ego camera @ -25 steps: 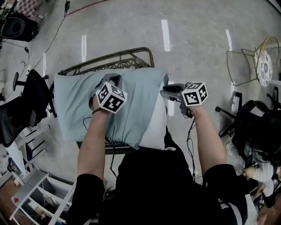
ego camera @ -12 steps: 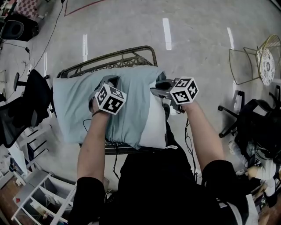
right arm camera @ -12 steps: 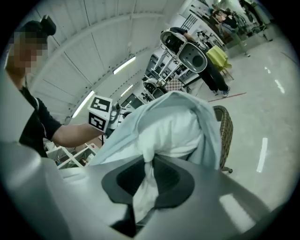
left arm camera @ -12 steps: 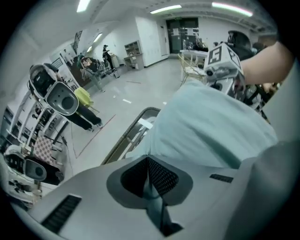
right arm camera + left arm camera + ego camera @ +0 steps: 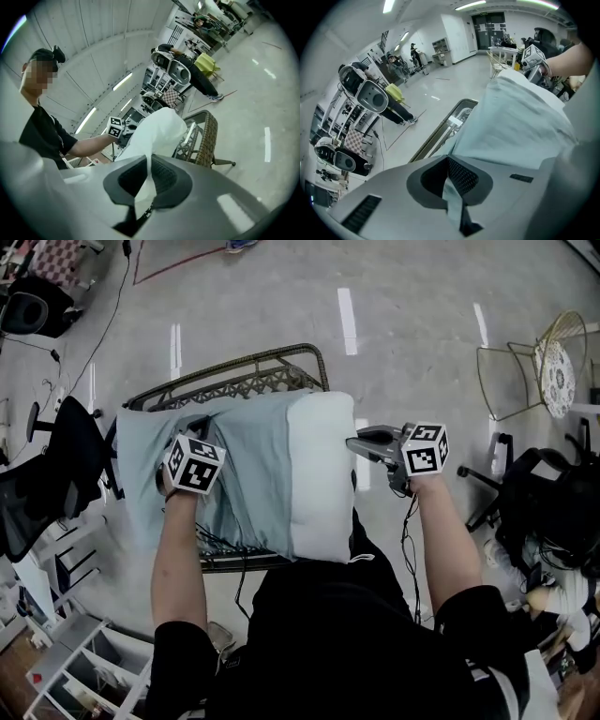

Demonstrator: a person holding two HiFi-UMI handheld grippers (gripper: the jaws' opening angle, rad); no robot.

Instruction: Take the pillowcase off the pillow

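A white pillow (image 5: 319,474) lies on a wicker chair (image 5: 244,371), its left part still inside a light blue pillowcase (image 5: 239,465). My left gripper (image 5: 452,187) is shut on a fold of the pillowcase; in the head view it (image 5: 187,463) sits over the case's left half. At the pillow's bare right end, my right gripper (image 5: 356,440) has its jaws closing tight, and a pinch of white pillow fabric (image 5: 157,131) is caught between the pads (image 5: 146,183). The left gripper's fingertips are hidden under its marker cube in the head view.
A black office chair (image 5: 56,465) stands close at the left. A gold wire chair (image 5: 534,371) and another black chair (image 5: 544,502) are at the right. White shelving (image 5: 75,662) sits at the lower left. Cables hang under the wicker chair (image 5: 220,545).
My left gripper moved left with the pillowcase, baring more white pillow. My right gripper came in and closed on the pillow's right end.
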